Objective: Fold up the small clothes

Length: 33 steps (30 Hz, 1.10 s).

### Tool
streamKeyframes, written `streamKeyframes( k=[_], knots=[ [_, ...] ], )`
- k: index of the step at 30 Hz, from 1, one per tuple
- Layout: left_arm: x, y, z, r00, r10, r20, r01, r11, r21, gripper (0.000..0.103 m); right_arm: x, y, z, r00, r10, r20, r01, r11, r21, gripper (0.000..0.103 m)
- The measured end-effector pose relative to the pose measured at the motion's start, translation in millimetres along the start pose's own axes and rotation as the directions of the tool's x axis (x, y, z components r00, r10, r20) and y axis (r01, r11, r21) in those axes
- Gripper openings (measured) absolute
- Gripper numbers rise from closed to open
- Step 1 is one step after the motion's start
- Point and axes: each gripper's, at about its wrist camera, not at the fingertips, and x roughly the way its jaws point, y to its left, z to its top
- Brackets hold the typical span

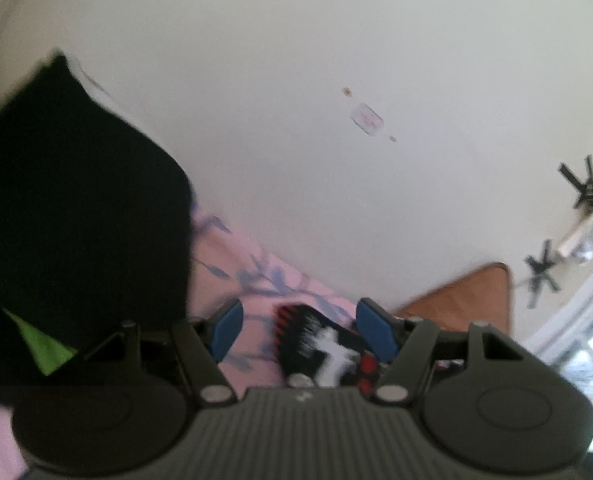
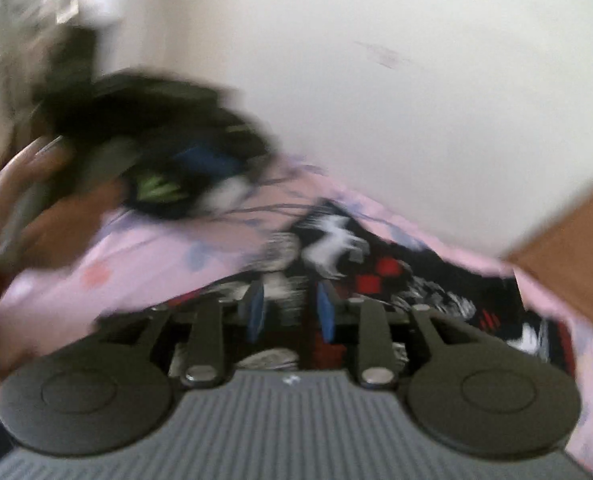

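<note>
Patterned garment point(image 2: 360, 264) on pink sheet point(image 2: 144, 256), beneath right hand-held gripper point(image 2: 290, 312)

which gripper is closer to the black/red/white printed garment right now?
Right. The right gripper is down over the printed garment, fingers straddling its fabric. The left gripper is open at the garment's end, mostly over the pink sheet.

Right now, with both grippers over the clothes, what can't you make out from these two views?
- Patterned black, red and white garment: its type and edges, smeared by motion blur in the right wrist view.
- Right gripper: whether it pinches that cloth; blurred.
- Left gripper: open, but the garment's near part is hidden behind its body.
- Black and green garment: cut off by the left edge, left wrist view.
</note>
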Motion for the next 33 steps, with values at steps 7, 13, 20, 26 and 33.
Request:
streamKeyframes(
  k=[7,13,20,26,33],
  knots=[
    [-5,6,6,1.0,0.016,0.024,-0.016,1.0,-0.004,0.064,4,79,-9,0.997,-0.008,-0.077,-0.027,0.893,-0.449,0.044],
    [-5,4,6,1.0,0.008,0.021,-0.008,1.0,0.001,0.064,31,98,-13,0.992,-0.082,-0.097,0.0,0.765,-0.644,0.051],
    [-11,10,10,0.999,-0.002,0.041,0.003,0.999,-0.035,0.064,55,110,-13,0.992,-0.067,-0.108,-0.029,0.705,-0.708,0.041],
    [-15,22,14,0.998,-0.001,0.056,0.006,0.996,-0.084,0.064,50,90,6,0.997,-0.034,-0.07,-0.009,0.84,-0.543,0.009],
    [-6,11,8,0.999,-0.025,0.023,0.027,0.997,-0.07,0.064,1,-16,38,0.989,-0.056,0.139,0.038,0.99,0.134,0.008]
  ],
)
